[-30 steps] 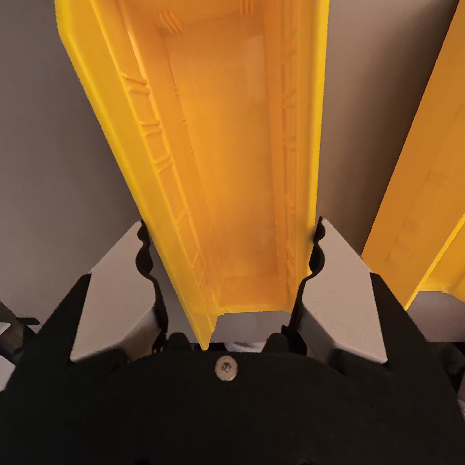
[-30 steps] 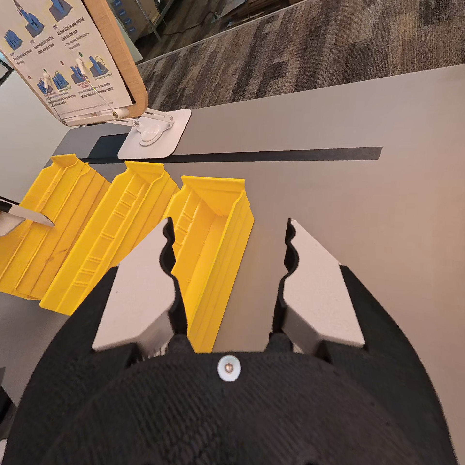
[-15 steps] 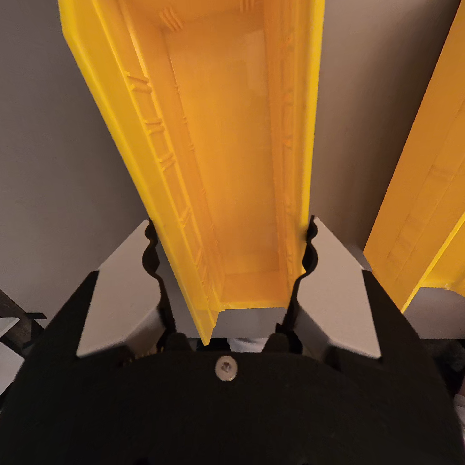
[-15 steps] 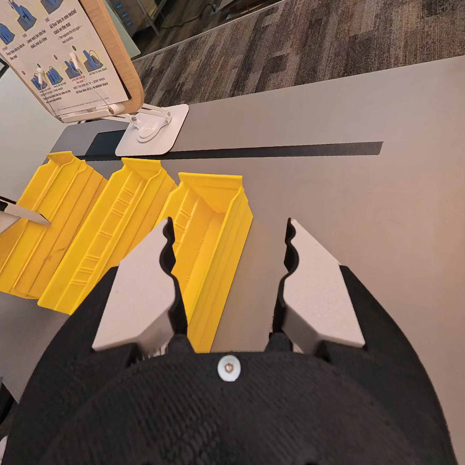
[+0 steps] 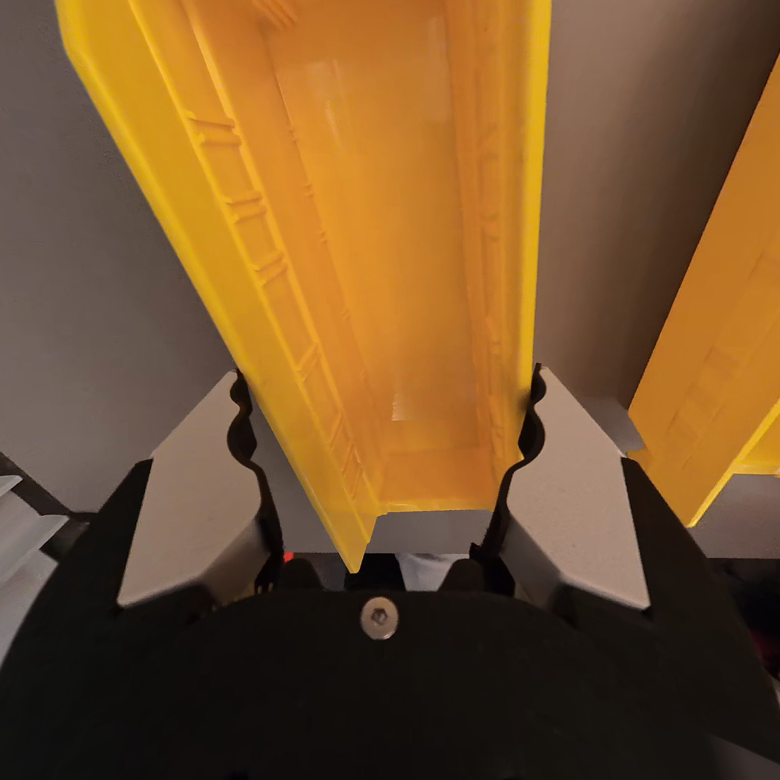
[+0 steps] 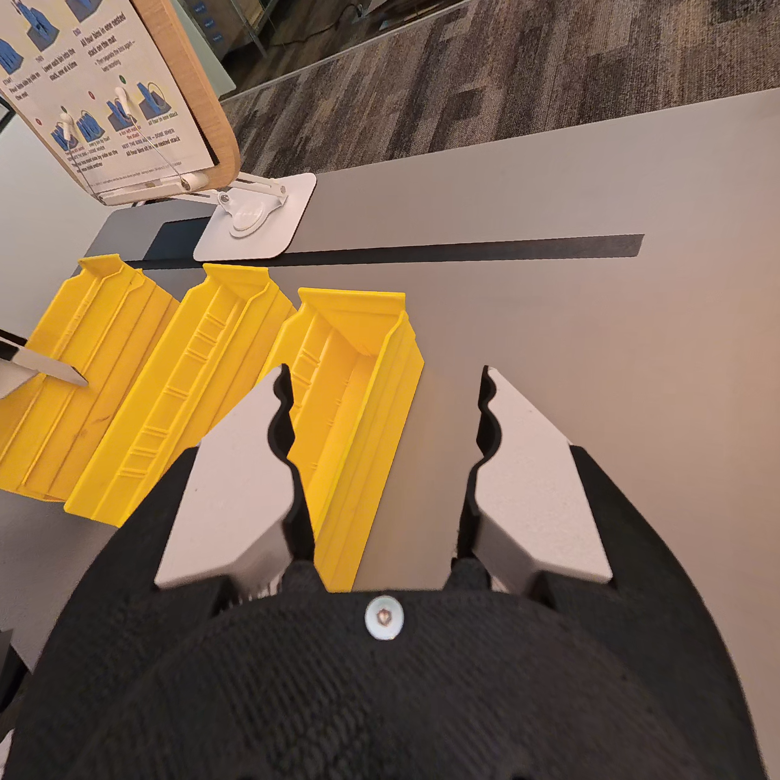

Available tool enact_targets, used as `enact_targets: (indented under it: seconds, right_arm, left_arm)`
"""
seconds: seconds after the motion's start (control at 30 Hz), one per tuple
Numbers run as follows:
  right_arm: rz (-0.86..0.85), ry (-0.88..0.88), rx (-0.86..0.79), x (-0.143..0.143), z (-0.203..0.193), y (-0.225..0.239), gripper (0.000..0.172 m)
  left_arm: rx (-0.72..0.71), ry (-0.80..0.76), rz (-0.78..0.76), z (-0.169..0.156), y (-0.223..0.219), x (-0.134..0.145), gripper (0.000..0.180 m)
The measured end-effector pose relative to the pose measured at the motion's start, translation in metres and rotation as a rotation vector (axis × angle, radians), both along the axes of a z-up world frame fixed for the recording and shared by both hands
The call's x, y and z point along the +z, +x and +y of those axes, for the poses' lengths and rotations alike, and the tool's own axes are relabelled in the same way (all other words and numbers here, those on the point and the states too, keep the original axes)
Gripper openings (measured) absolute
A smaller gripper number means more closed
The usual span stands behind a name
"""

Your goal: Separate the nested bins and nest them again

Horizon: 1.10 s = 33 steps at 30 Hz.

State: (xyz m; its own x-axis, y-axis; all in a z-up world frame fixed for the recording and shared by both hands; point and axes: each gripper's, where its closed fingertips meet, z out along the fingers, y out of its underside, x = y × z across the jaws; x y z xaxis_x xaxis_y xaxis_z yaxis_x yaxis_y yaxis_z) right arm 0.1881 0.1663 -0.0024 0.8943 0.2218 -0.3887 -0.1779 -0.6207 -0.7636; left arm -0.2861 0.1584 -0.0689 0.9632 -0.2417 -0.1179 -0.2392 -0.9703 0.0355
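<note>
Three yellow bins lie side by side on the grey table (image 6: 591, 337): a left bin (image 6: 97, 358), a middle bin (image 6: 190, 380) and a right bin (image 6: 358, 401). My left gripper (image 5: 386, 375) is open and straddles the near end of the left bin (image 5: 380, 253). Its right pad (image 5: 532, 405) lies against the bin's rim. Table shows between the left pad (image 5: 240, 422) and the bin wall. One left finger shows in the right wrist view (image 6: 46, 371). My right gripper (image 6: 386, 371) is open and empty above the right bin's right edge.
The middle bin's side (image 5: 717, 337) lies close to the right of my left gripper. A stand with an instruction sheet (image 6: 126, 105) and its white base (image 6: 253, 219) sit at the table's far left. A dark strip (image 6: 464, 249) crosses the table. Carpet floor (image 6: 548, 63) lies beyond.
My left jaws narrowed around the left bin half a second ago and have widened again. My right gripper stays open and has barely moved.
</note>
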Motion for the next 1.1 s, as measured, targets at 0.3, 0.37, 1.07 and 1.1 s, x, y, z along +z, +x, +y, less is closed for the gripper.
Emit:
enact_targets:
  seconds: [0.3,0.37,1.07,1.1]
  right_arm:
    - [-0.007,-0.013,0.006,-0.003,0.001,-0.002,0.088]
    - [-0.007,-0.013,0.005,-0.003,0.001,-0.002,0.088]
    - [-0.007,-0.048,0.011,-0.013,0.002,-0.003,0.088]
    - [-0.008,-0.049,0.012,-0.013,0.002,-0.003,0.088]
  left_arm:
    - [0.071,0.013,-0.120,0.000,0.004,0.002,0.129]
    - [0.087,0.017,-0.142,-0.001,0.005,0.001,0.128]
    - [0.059,-0.024,-0.120,-0.001,0.009,0.007,0.107]
    - [0.054,-0.028,-0.115,-0.002,0.009,0.007,0.107]
